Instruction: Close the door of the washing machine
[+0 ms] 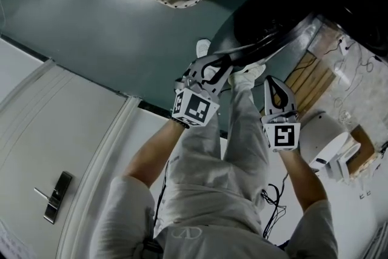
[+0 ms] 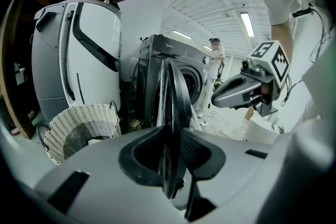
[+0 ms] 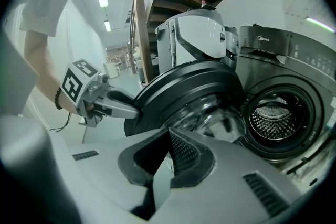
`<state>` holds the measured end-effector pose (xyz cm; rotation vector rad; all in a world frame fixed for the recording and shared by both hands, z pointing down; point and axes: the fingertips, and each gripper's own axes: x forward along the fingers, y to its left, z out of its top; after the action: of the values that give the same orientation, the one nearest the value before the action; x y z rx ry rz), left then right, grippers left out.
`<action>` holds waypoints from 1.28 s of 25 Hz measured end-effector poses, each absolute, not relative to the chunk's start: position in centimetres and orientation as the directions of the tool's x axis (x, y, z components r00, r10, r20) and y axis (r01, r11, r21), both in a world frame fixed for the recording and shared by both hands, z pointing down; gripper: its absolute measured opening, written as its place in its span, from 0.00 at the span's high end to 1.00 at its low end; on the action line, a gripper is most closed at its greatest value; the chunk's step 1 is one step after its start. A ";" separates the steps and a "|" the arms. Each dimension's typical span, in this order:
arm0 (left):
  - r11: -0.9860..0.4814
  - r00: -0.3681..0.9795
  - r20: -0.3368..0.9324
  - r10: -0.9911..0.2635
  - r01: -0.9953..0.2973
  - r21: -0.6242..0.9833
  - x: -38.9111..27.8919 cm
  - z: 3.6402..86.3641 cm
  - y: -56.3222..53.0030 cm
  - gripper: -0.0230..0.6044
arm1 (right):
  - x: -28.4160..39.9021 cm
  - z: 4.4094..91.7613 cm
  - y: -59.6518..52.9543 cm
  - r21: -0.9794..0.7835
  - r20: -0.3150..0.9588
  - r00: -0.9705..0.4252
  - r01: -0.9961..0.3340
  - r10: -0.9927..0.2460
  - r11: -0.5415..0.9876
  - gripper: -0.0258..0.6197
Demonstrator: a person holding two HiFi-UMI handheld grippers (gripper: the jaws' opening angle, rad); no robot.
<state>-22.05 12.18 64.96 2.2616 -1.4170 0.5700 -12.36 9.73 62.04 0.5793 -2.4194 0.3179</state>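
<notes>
The washing machine [image 3: 283,60] is dark steel, and its round door [image 3: 194,92] stands swung out, with the drum [image 3: 273,118] showing behind it. In the left gripper view the door's rim [image 2: 170,97] runs edge-on between the jaws of my left gripper [image 2: 170,149], which is shut on it. The head view shows that gripper [image 1: 209,70] at the dark door rim [image 1: 273,39]. My right gripper [image 3: 168,139] is shut with nothing in it. It hangs to the right of the door [image 1: 276,91], apart from it, with its tip [image 2: 215,101] pointing at the rim.
A wicker laundry basket [image 2: 79,128] with clothes in it stands on the floor left of the machine. A tall white appliance [image 2: 79,50] stands behind the basket. Cables and a white device [image 1: 327,142] lie at the right. A person [image 2: 216,60] stands far back.
</notes>
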 end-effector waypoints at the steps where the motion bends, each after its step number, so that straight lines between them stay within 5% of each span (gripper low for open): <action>1: -0.391 0.392 0.546 -0.741 -0.912 0.124 -21.6 65.0 12.3 0.84 | -11.8 62.1 9.8 -0.087 0.629 -0.704 -0.485 -0.329 0.870 0.95; 32: -0.158 0.331 0.724 -0.605 -0.941 0.298 -4.9 65.4 12.4 0.79 | 4.5 65.2 12.0 -0.085 0.664 -0.620 -0.617 -0.417 0.783 0.94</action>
<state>-4.89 12.39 65.42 1.8630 -1.3645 0.5805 4.47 12.05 65.24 0.7642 -2.3263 0.4050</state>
